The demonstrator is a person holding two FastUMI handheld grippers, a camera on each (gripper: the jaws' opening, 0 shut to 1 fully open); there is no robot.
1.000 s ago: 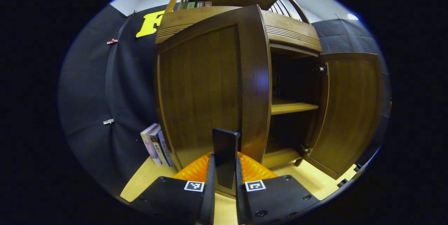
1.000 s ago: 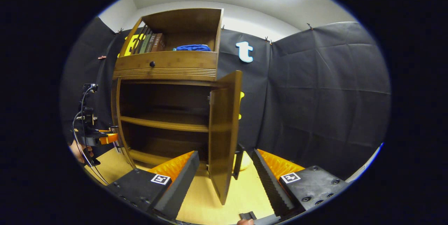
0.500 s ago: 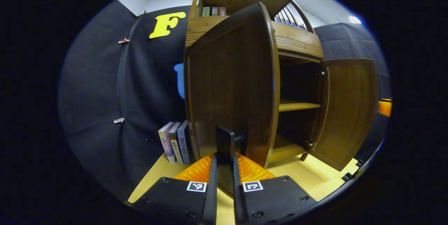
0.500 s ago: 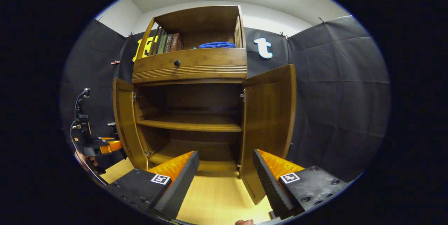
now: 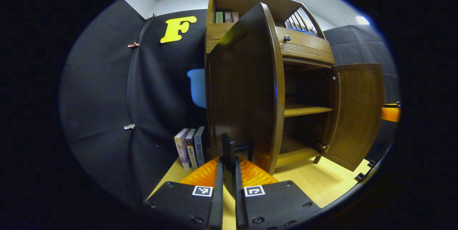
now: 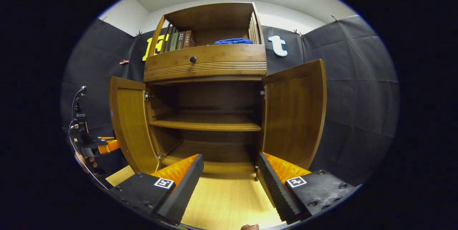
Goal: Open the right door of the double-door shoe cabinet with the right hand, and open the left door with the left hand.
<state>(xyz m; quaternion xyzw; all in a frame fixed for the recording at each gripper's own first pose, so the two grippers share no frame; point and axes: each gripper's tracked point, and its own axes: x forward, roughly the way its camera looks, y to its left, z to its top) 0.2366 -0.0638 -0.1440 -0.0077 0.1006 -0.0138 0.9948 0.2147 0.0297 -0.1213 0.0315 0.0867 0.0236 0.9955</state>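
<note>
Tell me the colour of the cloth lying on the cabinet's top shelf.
Blue. The cloth shows best in the right gripper view, beside the row of books.

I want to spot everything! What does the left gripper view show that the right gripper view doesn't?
Left gripper view: books standing on the floor beside the cabinet, and the left gripper shut on the handle of the left door. Right gripper view: the open right gripper and a hand. Both: the cabinet's shelf, with the right door open too.

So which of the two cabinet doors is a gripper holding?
The left door: the left gripper is closed on its handle. The right door hangs free.
</note>
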